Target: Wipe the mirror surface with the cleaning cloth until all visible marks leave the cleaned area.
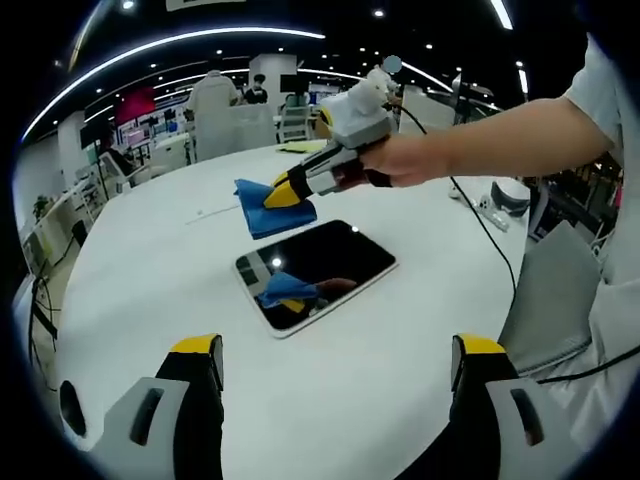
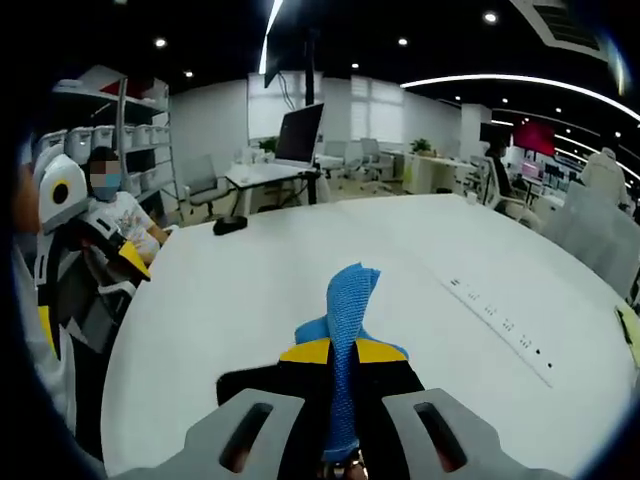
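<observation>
1. Yellow-tipped jaws of the left gripper rise from the near edge of the left gripper view, standing wide apart with nothing between them, above the white round table
2. Just beyond those jaws lies the mirror, a dark rounded rectangle with a pale rim, flat on the table; its glossy face reflects ceiling lights and a blue and yellow patch
3. Past the far edge of the mirror, the blue cleaning cloth hangs bunched from the right gripper, its lower folds at the table surface, beside the mirror rather than on it
4. A person's hand holds the right gripper from the right side, with the forearm and a pale short sleeve leading off to the frame edge; a black cable trails behind it over the table
5. In the right gripper view, the right gripper has its yellow-tipped jaws closed tight on the cleaning cloth, which stands up as a narrow blue fold between them
6. A long white strip with small dark marks lies on the table to the right of the cloth
7. At the far left sits a seated person in a white shirt; farther off stand desks, a monitor and office chairs
</observation>
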A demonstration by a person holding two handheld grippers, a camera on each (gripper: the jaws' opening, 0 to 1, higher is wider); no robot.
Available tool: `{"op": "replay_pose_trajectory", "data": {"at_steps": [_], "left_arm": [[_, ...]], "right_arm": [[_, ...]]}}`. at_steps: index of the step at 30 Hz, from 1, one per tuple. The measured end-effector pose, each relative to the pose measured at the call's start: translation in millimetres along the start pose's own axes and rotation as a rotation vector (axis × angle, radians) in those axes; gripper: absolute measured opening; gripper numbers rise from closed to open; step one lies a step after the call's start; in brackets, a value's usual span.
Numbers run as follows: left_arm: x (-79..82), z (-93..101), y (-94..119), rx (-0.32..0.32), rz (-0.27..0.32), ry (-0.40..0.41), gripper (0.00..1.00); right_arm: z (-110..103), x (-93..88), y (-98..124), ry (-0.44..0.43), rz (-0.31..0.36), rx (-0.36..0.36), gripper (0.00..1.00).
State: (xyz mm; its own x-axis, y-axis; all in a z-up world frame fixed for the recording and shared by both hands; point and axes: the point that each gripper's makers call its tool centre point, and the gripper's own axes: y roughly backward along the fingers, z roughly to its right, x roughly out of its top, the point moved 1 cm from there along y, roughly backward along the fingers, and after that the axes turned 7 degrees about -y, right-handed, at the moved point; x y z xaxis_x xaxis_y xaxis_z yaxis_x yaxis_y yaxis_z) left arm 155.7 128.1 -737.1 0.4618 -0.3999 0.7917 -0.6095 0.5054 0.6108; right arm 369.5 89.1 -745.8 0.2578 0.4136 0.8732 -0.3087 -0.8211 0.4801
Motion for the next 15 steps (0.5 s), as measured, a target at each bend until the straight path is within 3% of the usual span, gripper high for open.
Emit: {"op": "replay_pose_trajectory", "data": {"at_steps": [15], "left_arm": [[-1.4,-5.2,1,0.005,0.015,0.018,0.95]], "right_arm": [[3,-3.4,-34,-0.017,-0.012,0.022,0.03]]}}
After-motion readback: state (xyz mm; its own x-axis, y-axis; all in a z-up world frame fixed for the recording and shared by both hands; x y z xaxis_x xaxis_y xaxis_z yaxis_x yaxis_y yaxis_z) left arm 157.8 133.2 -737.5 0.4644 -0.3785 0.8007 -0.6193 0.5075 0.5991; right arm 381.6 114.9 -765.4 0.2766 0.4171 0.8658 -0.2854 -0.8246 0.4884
